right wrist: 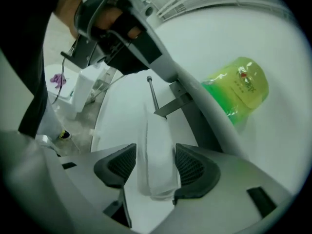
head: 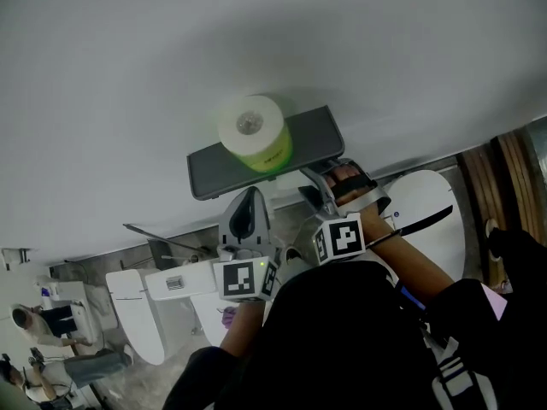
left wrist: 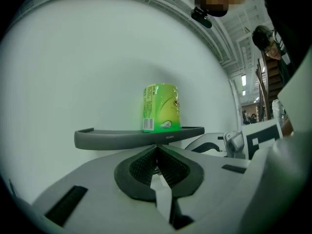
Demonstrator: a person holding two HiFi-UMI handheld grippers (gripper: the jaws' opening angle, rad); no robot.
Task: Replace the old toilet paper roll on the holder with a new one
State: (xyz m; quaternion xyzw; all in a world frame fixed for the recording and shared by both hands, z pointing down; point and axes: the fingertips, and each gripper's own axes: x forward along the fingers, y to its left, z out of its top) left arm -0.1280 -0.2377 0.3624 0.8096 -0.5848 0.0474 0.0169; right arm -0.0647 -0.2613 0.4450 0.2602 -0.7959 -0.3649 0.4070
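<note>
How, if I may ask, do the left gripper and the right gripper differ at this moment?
The left gripper has its jaws shut with nothing between them; the right gripper has its jaws apart, with a white strip between them. The left gripper sits level, facing the shelf edge-on; the right gripper is tilted, so the shelf runs aslant in its view. Both are close below the shelf that bears the green roll.

Bathroom mock-up inside a big hall, prob. a test/demo space. Bathroom bits: plain white wall (head: 256,41) w/ grey shelf-type paper holder (head: 320,139), wrapped toilet roll (head: 256,131) standing on it, white toilet (head: 432,203) just below. Hall bits: more white fixtures (head: 137,319) in a row on the floor, a person (head: 38,321) sitting nearby, ceiling lights (left wrist: 243,79) far off.
</note>
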